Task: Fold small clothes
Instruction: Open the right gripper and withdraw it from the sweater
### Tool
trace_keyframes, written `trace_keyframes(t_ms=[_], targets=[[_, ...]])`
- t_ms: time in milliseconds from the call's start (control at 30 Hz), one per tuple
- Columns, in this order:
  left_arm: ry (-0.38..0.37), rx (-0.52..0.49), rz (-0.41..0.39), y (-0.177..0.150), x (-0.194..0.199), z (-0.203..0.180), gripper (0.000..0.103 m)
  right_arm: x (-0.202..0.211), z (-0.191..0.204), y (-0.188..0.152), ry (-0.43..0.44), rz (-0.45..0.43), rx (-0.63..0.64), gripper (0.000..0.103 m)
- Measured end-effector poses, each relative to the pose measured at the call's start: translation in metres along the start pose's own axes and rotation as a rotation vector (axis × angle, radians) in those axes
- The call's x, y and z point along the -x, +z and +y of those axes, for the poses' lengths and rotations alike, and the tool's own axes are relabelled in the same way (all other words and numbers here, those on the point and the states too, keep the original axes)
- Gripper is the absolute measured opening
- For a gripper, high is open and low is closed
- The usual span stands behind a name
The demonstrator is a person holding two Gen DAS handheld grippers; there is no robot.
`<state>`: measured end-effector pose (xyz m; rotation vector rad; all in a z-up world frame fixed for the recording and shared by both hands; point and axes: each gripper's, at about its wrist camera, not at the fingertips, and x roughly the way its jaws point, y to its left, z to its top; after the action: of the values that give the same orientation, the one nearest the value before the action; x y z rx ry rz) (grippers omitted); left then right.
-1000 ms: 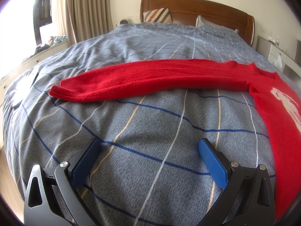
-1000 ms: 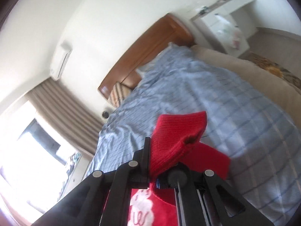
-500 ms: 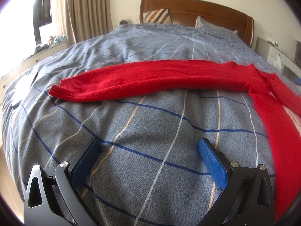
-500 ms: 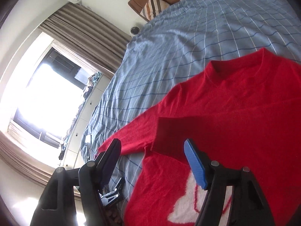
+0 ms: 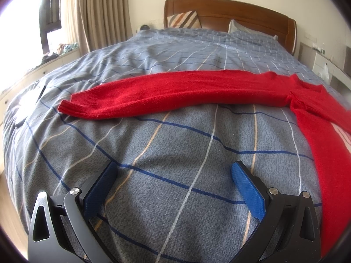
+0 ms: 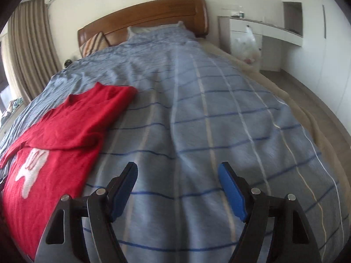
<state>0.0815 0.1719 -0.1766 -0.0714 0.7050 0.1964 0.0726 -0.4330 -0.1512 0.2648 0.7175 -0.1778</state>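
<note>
Red knit sweater (image 5: 179, 94) lies on the bed (image 5: 175, 153): one sleeve outstretched toward nine o'clock, the other folded across the chest. Left gripper (image 5: 173, 175) open, empty. Right gripper (image 6: 177, 184), jaws just opened, empty. Judged next: fold the outstretched sleeve inward.

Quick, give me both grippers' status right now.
Left gripper: open, empty, over the bedspread.
Right gripper: open, empty; jaws just opened, with the red sweater lying off to its left.
</note>
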Motion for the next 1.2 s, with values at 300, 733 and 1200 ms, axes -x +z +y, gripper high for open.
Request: trace_keyframes(t_ms=[300,733,1200], targets=[[0.000,0.000,-0.003,0.001,0.000,0.000,0.103,0.003,-0.017,-0.003,0.095,-0.088,-0.136,0.079],[0.000,-0.001,-0.007,0.000,-0.001,0.000,0.103,0.004,-0.015,-0.009,0.105,-0.095,-0.135,0.080],[-0.015,0.007,0.014,0.006,-0.003,0.005,0.103,0.004,-0.015,-0.009,0.108,-0.096,-0.136,0.080]])
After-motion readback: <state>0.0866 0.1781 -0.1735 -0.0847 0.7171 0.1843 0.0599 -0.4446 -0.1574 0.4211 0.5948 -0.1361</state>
